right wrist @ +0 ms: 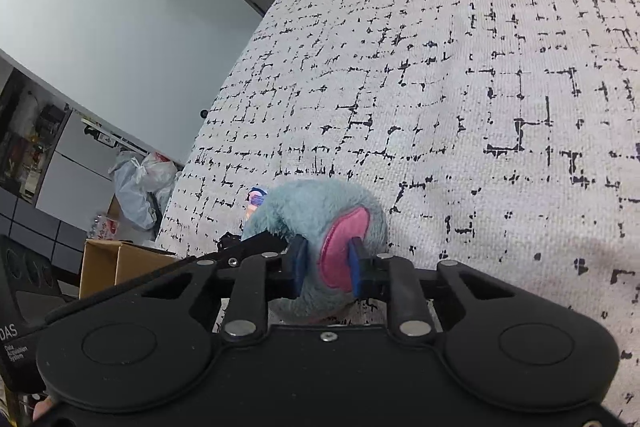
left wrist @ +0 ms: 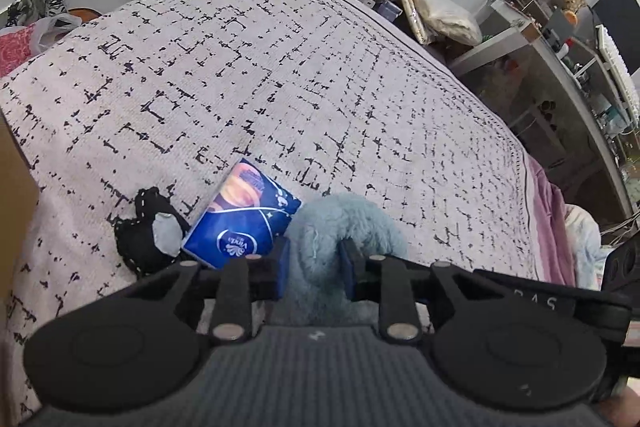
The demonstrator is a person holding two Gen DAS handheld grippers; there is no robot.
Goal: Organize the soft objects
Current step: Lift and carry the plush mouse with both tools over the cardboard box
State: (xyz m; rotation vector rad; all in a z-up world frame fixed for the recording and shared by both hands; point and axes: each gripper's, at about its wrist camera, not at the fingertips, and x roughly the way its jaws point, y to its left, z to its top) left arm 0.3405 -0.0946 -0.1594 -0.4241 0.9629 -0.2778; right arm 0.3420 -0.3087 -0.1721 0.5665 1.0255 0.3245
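Tongs, both pairs, pinch one fluffy pale-blue plush toy over the grey-patterned bedspread: left tongs on blue fur, right tongs on its pink felt ear. Blue printed tissue packet and black fabric piece lie just beside.

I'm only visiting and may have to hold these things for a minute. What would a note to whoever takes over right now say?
Left gripper: shut on the blue plush toy, gripping its fluffy body.
Right gripper: shut on the same blue plush toy, at its pink ear patch.
The toy is held over the patterned bedspread.
On the bedspread beside it lie a blue tissue pack and a black fabric piece.
A cardboard box stands beside the bed.
Done: toy grasped by both grippers.
Left: place the toy, probably then the other items.
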